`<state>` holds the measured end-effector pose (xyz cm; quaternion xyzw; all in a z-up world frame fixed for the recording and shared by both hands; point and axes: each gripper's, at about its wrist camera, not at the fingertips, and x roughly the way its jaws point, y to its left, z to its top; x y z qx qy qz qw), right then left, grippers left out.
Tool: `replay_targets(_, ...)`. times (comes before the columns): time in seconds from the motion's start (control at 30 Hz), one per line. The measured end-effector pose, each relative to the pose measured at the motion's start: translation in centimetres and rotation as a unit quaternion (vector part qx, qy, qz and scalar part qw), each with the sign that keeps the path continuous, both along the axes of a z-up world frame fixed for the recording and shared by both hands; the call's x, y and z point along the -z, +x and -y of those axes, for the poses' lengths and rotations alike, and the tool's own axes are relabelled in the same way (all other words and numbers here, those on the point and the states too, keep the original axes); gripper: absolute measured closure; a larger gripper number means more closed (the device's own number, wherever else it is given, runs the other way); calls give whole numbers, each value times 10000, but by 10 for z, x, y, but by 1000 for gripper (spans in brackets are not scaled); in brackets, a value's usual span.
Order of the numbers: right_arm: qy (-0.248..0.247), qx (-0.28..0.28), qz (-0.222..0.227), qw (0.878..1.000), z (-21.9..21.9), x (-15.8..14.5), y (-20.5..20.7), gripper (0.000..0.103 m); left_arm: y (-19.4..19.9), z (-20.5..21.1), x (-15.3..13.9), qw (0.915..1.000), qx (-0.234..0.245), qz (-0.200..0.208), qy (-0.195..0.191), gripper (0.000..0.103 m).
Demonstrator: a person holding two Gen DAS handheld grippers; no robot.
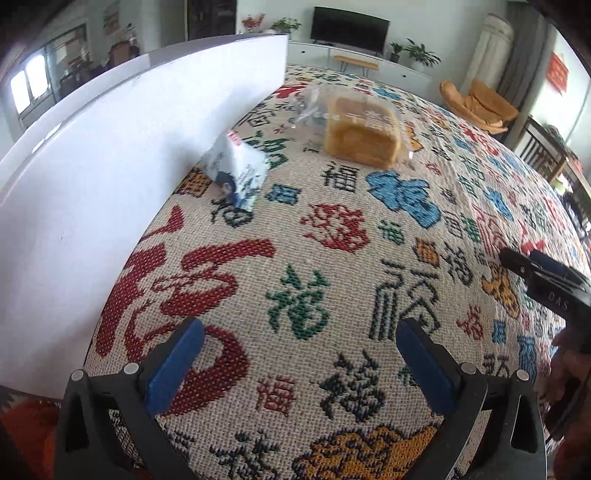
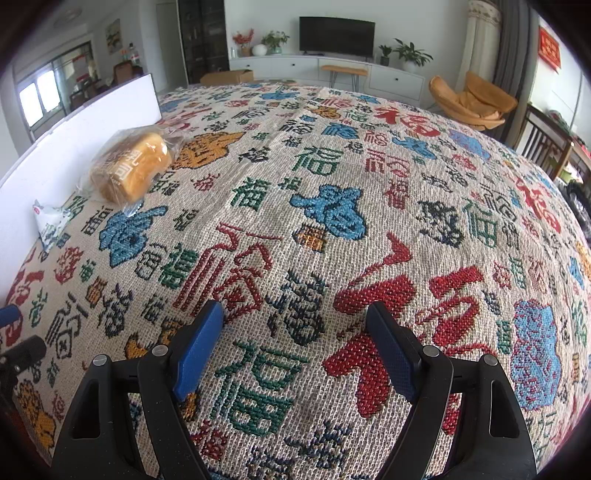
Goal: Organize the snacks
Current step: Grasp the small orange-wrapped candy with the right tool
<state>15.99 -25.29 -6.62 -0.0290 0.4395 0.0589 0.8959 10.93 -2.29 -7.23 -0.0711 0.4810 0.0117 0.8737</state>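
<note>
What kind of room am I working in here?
Most likely a home living room. A television sits on a long white cabinet with potted plants against the far wall, and an orange lounge chair stands to the right. The work surface is a patterned woven cloth.

The tablecloth (image 2: 332, 221) repeats "福"; right gripper (image 1: 517, 266) reads "DAS".

This is looking like a home living room. A flat television (image 2: 337, 34) is standing on a long white cabinet (image 2: 325, 70) with potted plants (image 2: 410, 55) beside it, an orange lounge chair (image 2: 472, 101) is sitting in the corner, red decorations (image 2: 549, 48) are hanging on the wall, and a woven patterned cloth (image 2: 332, 221) is covering the surface.
</note>
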Motion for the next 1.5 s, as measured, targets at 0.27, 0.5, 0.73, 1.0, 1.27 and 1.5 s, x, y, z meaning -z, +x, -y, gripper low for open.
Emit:
replay_targets(0.27,21,-43,8,10000,-1,-2,3,21,3,12,5,9989,64,-100,454,0)
replay_targets(0.5,816,-681,340,9937,-55,-81,87,21,3,10,6,9989,43,-75,464,0)
replay_targets(0.73,1170,-631,-1581,9784,-169,-58,233,21,7,11,6,9989,78,-76,454,0)
replay_targets(1.0,734,84,-2149,9738,-217,-1,281,66,12,11,7,9989,108,-63,441,0)
replay_targets(1.27,155,-5,-2042,9788,-175,-7,257,75,13,13,8,9990,76,-45,444,0)
replay_targets(1.5,129,-54,-1954,9806,-89,-37,207,82,11,12,8,9990,74,-41,442,0)
